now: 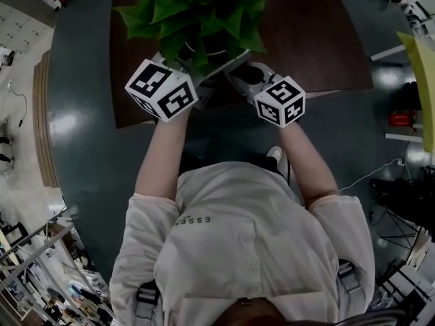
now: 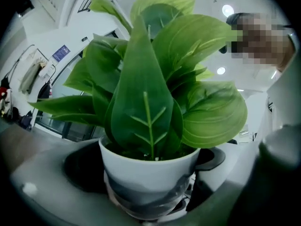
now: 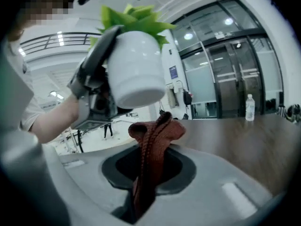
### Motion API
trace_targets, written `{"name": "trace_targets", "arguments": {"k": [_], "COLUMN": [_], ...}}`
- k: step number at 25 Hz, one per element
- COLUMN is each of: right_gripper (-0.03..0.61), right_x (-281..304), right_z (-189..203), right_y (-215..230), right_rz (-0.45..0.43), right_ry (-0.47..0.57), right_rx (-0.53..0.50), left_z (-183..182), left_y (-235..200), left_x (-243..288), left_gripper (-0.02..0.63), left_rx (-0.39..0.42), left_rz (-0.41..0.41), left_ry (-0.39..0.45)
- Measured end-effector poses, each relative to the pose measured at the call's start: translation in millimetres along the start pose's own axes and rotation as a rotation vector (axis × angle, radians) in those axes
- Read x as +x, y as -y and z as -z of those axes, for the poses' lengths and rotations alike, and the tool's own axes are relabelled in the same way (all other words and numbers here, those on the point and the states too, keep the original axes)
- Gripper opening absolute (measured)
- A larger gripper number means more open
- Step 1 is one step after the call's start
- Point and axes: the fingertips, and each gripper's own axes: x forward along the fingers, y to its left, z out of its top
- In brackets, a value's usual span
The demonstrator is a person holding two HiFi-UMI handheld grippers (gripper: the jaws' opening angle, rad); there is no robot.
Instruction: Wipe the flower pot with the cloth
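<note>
left gripper (image 1: 192, 80) fingers clamp flower pot (image 2: 148, 173) holding plant (image 2: 146, 102) | right gripper (image 1: 241, 74) fingers clamp cloth (image 3: 155, 135)

Forearms (image 1: 163, 151) reach forward; left claw (image 1: 202, 80) clamps the flower pot (image 2: 150, 171), right claw (image 1: 245, 75) pinches the cloth (image 3: 157, 133).

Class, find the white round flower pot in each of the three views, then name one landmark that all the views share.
Head view: the white round flower pot is at top centre, mostly hidden under its leaves.
Left gripper view: the pot is at lower centre, between the jaws.
Right gripper view: the pot is upper left of centre, tilted, above the reddish-brown knitted cloth.
Shared landmark: the plant's green leaves.
</note>
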Motion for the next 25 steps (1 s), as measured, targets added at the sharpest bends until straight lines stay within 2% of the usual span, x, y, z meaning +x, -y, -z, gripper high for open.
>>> {"name": "trace_targets", "arguments": {"k": [2,4,7,9,12,15,18,20,23,25], "right_gripper": [0.049,0.049,0.049,0.049,0.049,0.049,0.049,0.049,0.049,0.049], "right_x": [-2.6,-1.7,0.2,-0.9,1.8,5.9,0.2,-2.9,-0.4,4.1], "right_z": [-7.7,-24.9,-49.5,-53.3,-49.7,-45.3,-36.5,-29.7,-20.3,-10.7], "right_y": [19.1,22.0,9.3,2.3,-9.9,-29.5,-44.8,-48.2,-43.4,-31.8], "right_rz": [0.055,0.079,0.06,0.044,-0.014,-0.115,-0.214,-0.256,-0.272,-0.237], "right_ry": [0.045,0.109,0.201,0.218,0.208,0.194,0.189,0.18,0.148,0.1], "right_rx": [0.039,0.022,-0.014,-0.046,-0.097,-0.159,-0.213,-0.211,-0.172,-0.142], "left_z": [2.5,0.2,1.3,-3.9,-12.6,-12.6,-3.3,6.5,11.0,11.0], "left_y": [9.1,15.0,22.7,24.5,17.4,9.1,6.5,4.1,-1.1,-7.9], "left_x": [3.7,5.2,5.2,6.1,5.7,5.1,5.8,4.6,3.0,0.3], "left_gripper": [0.577,0.577,0.577,0.577,0.577,0.577,0.577,0.577,0.577,0.578], "left_rx": [-0.008,-0.012,-0.029,-0.029,-0.012,-0.025,-0.037,-0.046,-0.04,-0.021], "left_rz": [0.023,0.039,0.069,0.068,0.039,0.035,0.034,0.028,0.015,-0.008], "left_ry": [-0.011,-0.012,-0.012,0.006,0.012,0.029,0.022,0.0,-0.011,-0.004]}}
